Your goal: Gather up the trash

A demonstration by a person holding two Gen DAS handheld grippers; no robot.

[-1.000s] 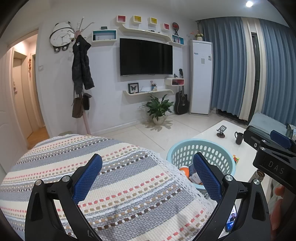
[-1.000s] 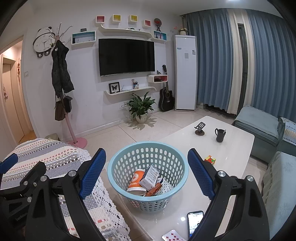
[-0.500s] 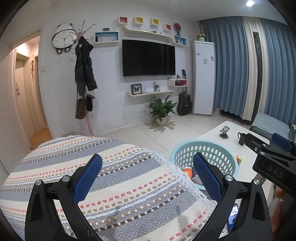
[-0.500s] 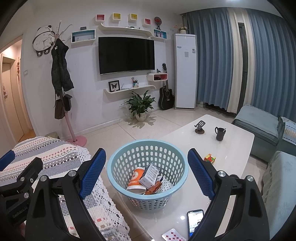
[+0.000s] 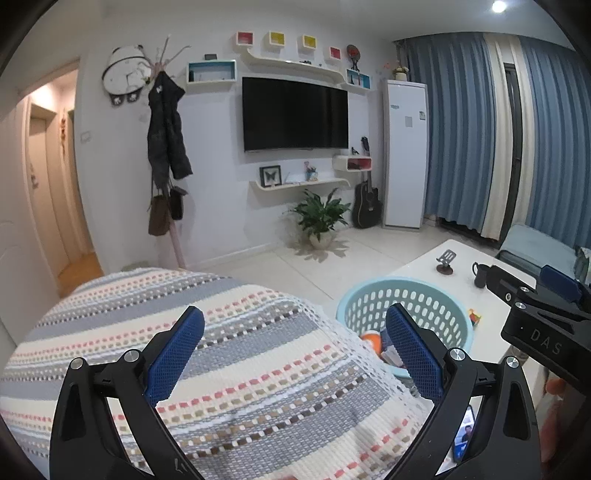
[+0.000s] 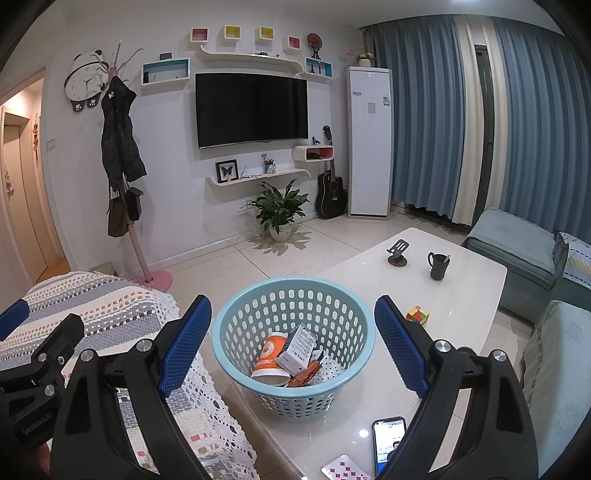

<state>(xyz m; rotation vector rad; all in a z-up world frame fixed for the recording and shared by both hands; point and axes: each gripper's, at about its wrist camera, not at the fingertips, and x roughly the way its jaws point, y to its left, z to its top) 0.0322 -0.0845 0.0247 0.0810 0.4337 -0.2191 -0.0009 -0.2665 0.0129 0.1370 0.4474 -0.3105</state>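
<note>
Inside pale-blue perforated basket (image 6: pixel 295 317), crumpled cup (image 6: pixel 271 356), carton (image 6: pixel 297 349)

At frame centre, the right gripper (image 6: pixel 291 343) spreads wide over a blue basket (image 6: pixel 236 332) holding an orange cup (image 6: pixel 271 354), a small box (image 6: pixel 297 347), perhaps wrappers

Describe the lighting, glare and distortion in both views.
Left wrist view: a ceiling light flares at top right, the doorway bows with fisheye bending. Right wrist view: the white table shows soft glare, curtains curve, the basket is sharp.
</note>
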